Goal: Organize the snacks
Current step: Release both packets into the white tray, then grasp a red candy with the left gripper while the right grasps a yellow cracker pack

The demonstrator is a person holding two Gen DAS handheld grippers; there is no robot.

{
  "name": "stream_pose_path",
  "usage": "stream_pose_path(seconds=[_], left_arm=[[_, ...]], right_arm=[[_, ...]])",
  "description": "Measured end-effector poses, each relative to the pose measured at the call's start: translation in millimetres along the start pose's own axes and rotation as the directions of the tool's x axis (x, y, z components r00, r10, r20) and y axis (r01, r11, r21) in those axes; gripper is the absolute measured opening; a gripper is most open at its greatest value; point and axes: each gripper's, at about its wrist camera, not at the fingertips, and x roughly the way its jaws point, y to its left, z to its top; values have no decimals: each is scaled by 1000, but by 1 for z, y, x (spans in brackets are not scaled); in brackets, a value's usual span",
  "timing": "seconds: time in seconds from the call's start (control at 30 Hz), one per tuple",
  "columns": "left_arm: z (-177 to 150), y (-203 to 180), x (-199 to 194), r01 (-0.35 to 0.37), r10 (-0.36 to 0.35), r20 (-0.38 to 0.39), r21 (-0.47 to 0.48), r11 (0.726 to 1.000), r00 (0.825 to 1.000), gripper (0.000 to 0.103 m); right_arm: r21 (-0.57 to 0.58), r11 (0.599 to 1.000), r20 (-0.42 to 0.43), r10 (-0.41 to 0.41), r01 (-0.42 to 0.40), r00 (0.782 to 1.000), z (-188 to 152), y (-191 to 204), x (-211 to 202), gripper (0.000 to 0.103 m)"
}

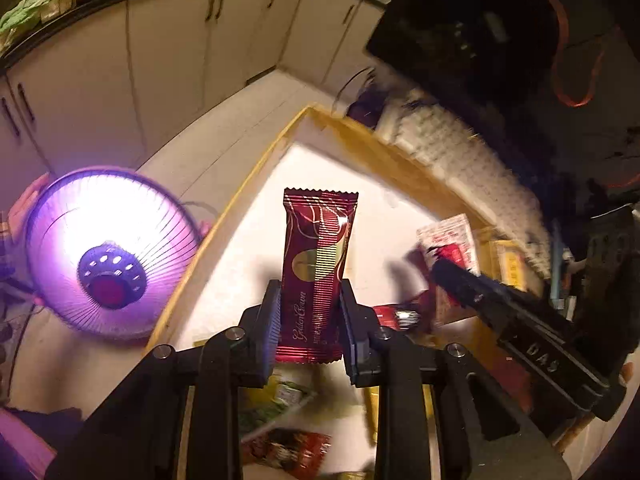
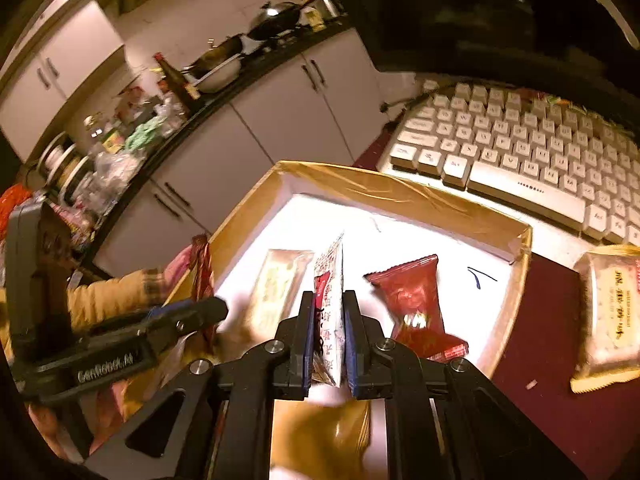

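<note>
My left gripper (image 1: pixel 309 294) is shut on a dark red "Golden Cream" snack bar (image 1: pixel 316 264) and holds it upright above the white floor of an open cardboard box (image 1: pixel 256 176). My right gripper (image 2: pixel 329 308) is shut on a thin white and red snack packet (image 2: pixel 334 280), held edge-on over the same box (image 2: pixel 400 196). Inside the box lie a red wrapped snack (image 2: pixel 416 304) and a pale yellowish bar (image 2: pixel 276 292). The left gripper and its red bar (image 2: pixel 202 268) show at the box's left wall in the right wrist view. The right gripper (image 1: pixel 440 268) shows with its packet (image 1: pixel 450 238) in the left wrist view.
A white keyboard (image 2: pixel 520 152) lies behind the box. A pale snack pack (image 2: pixel 612 316) lies on the dark red table right of the box. A glowing round heater (image 1: pixel 108 252) stands on the floor at left. More snack packets (image 1: pixel 288 448) lie below the left gripper. Kitchen cabinets (image 1: pixel 168 60) stand behind.
</note>
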Motion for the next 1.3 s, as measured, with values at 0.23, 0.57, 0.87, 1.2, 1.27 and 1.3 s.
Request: stream_pose_path(seconds=[0.23,0.57,0.87,1.2,1.27,1.3], left_arm=[[-11,-6,6,-36,36,-11,31,999,999,37],[-62,-62,-69,-32,-8,252,153,988,968,73],[-118,-125,-94,111,-182,219,301,947,959,73],[-180,-207,-66,206,-249,12,525,826,968,73],[-188,-224,-54,216,-244,-26,563,798,969,73],[-190,-232,-46,215,-235,-42,581,785,971,73]], right_arm=[[13,1000,30,-27,27,999,-3,-3,1,25],[54,994,218,81,-95,973,-52,-23,-106,62],[123,991,260,22,-56,965,-143,-73,-194,63],[383,923,284,-160,41,945,-206,-166,-239,63],[420,907,283,-164,32,945,-209,-180,-240,63],[429,903,284,-164,28,945,-209,-184,-239,63]])
